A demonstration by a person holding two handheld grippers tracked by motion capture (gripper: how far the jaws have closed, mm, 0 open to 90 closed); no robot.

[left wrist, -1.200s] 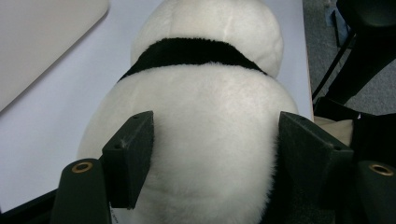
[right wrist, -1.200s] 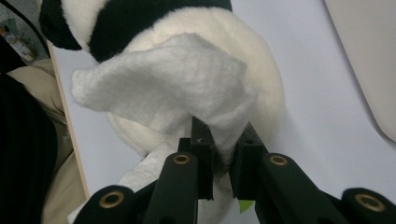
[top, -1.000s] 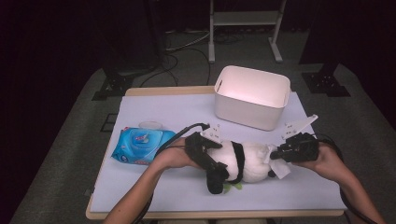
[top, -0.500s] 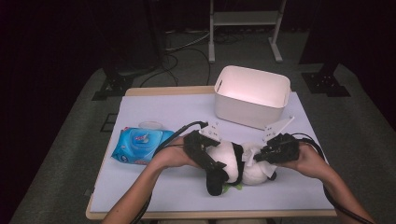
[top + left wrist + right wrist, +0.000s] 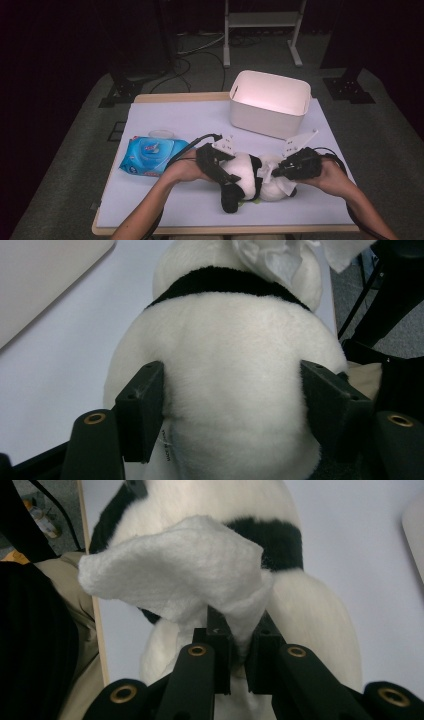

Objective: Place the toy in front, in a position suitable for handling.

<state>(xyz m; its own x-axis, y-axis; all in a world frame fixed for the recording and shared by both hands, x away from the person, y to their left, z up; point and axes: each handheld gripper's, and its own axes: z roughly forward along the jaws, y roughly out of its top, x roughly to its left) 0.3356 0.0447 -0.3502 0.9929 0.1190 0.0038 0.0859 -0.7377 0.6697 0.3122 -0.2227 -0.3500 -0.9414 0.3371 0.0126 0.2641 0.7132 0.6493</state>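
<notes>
Nr the front edge of the white-covered table (image 5: 165, 200), a black-and-white plush panda toy (image 5: 247, 175) lies on its side, long axis running left-right along that edge, dark limb (image 5: 229, 199) toward the front. Left gripper (image 5: 227, 172) has it by one end: in the left gripper view its two black pads (image 5: 142, 407) sit either side of the white fur w/ the body bulging between them, grasping the toy; jaws have just been closing a bit on it. Right gripper (image 5: 239, 635) is pinched tight on a crumpled white wet wipe (image 5: 175, 577), & that wipe rests right on the toy's other end, so the wiping hand is the nearer one to the fur it needs; my guess is next strokes run along the body toward the left gripper, which steadies it. Left of the toy, nr the left edge, a blue soft pack of wet wipes (image 5: 150, 156). Farther back, toward the right rear corner, a white rectangular plastic bin (image 5: 270, 102).
</notes>
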